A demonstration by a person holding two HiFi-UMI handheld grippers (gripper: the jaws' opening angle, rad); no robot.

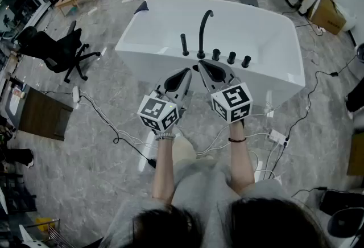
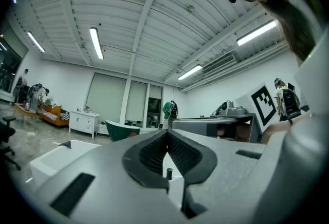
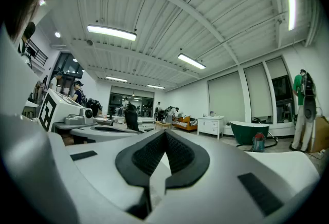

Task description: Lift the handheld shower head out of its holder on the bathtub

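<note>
The white bathtub (image 1: 165, 13) stands just ahead of me. On its near rim a slim black handheld shower head (image 1: 184, 44) stands upright in its holder, left of the curved black spout (image 1: 203, 28). My left gripper (image 1: 185, 73) and right gripper (image 1: 203, 65) hover side by side short of the rim, level, both shut on nothing. In the left gripper view the jaws of the left gripper (image 2: 167, 133) meet at the tips, and a small black post (image 2: 168, 172) shows below them. In the right gripper view the right gripper (image 3: 165, 133) is likewise shut and empty.
Three black knobs (image 1: 231, 58) line the rim right of the spout. White cables and a power strip (image 1: 277, 137) lie on the floor near my feet. A black office chair (image 1: 57, 50) stands to the left. A dark green tub (image 3: 252, 133) sits far back.
</note>
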